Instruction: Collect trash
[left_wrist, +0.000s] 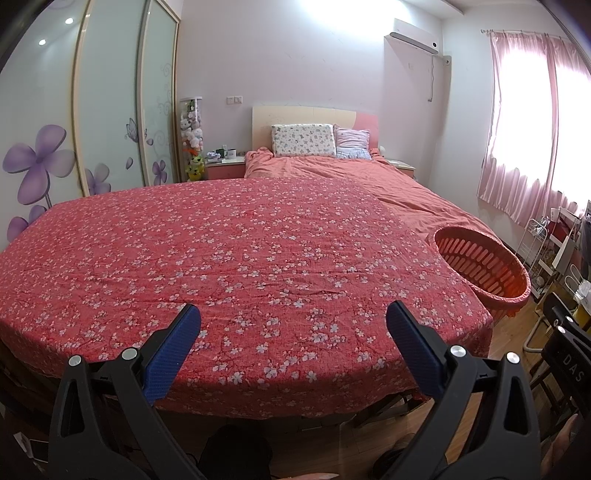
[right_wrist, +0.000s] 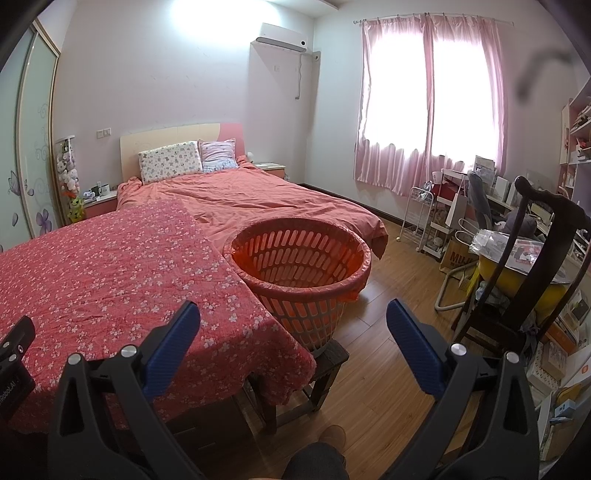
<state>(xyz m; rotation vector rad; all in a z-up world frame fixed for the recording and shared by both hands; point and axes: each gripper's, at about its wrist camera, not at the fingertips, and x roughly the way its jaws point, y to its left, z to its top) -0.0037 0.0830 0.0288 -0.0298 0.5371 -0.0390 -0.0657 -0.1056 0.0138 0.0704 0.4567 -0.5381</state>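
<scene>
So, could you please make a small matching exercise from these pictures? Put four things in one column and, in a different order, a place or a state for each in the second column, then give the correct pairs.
Things:
1. orange basket
2. patterned pillow
3. left gripper
4. mugs

Places or states:
A. leaning against the headboard
B. on the bedside table next to the wardrobe
C. on a dark wooden stool beside the flowered cloth
D. open, holding nothing, above the flowered cloth

Pairs: 1-C, 2-A, 3-D, 4-B
</scene>
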